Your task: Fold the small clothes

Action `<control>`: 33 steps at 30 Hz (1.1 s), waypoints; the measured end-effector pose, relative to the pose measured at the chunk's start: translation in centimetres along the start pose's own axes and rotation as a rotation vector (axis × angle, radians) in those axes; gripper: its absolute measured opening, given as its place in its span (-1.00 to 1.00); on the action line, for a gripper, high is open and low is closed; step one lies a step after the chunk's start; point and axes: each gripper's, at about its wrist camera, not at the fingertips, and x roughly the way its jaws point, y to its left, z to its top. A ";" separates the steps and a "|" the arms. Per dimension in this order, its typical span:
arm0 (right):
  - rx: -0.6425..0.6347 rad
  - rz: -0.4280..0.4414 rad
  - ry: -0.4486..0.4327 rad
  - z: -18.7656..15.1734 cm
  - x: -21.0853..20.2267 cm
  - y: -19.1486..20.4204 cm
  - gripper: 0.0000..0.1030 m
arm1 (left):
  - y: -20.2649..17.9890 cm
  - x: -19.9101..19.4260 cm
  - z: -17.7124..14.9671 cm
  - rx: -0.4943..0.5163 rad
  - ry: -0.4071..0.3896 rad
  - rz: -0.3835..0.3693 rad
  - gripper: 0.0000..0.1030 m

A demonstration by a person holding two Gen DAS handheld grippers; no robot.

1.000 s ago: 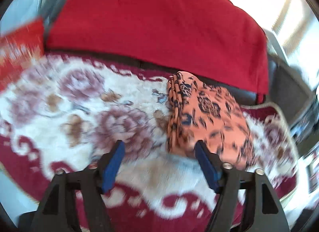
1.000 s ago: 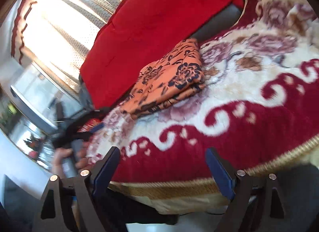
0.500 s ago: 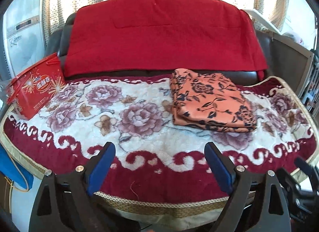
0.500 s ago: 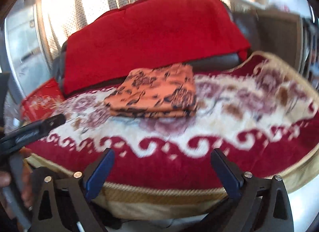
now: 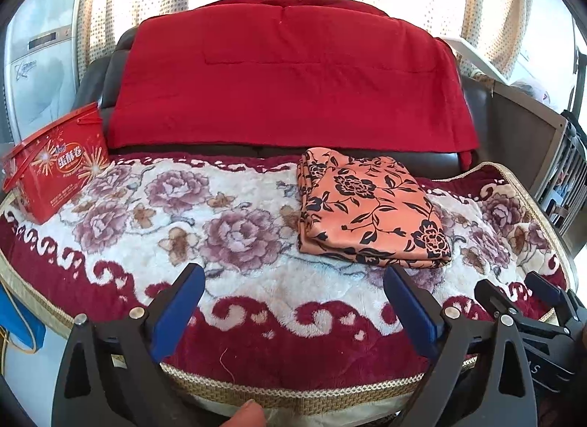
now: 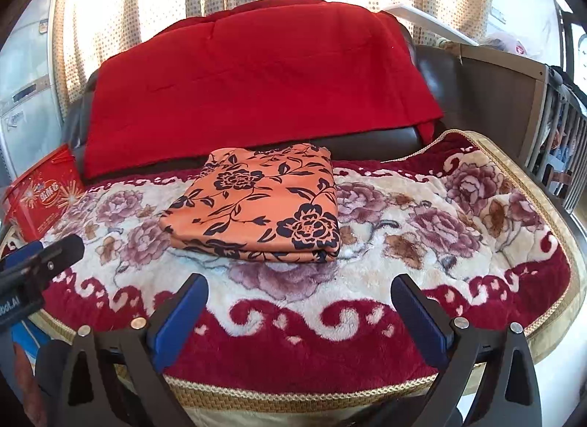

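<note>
An orange cloth with a black flower print [image 5: 370, 210] lies folded into a flat rectangle on the flowered seat cover [image 5: 205, 228]. It also shows in the right wrist view [image 6: 264, 206], towards the back of the seat. My left gripper [image 5: 293, 280] is open and empty, held back over the front edge of the seat, well short of the cloth. My right gripper [image 6: 299, 285] is open and empty, also back at the front edge. The right gripper's black body shows at the lower right of the left wrist view [image 5: 532, 302].
A red blanket [image 5: 290, 82] covers the sofa backrest. A red gift box [image 5: 55, 162] stands at the seat's left end. A brown panel and a rack [image 6: 513, 104] stand to the right. Curtains hang behind.
Both grippers have pulled back from the folded cloth and levelled out to face the sofa squarely. The cloth has stayed where it lies.
</note>
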 end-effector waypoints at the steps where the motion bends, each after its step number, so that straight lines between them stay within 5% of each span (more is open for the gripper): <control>1: -0.005 -0.008 0.002 0.2 0.1 0.1 0.96 | 0.0 0.1 0.1 -0.002 -0.003 -0.003 0.90; 33: -0.022 -0.058 0.065 2.9 4.6 -0.5 0.96 | -2.2 4.9 3.3 0.053 0.021 0.035 1.00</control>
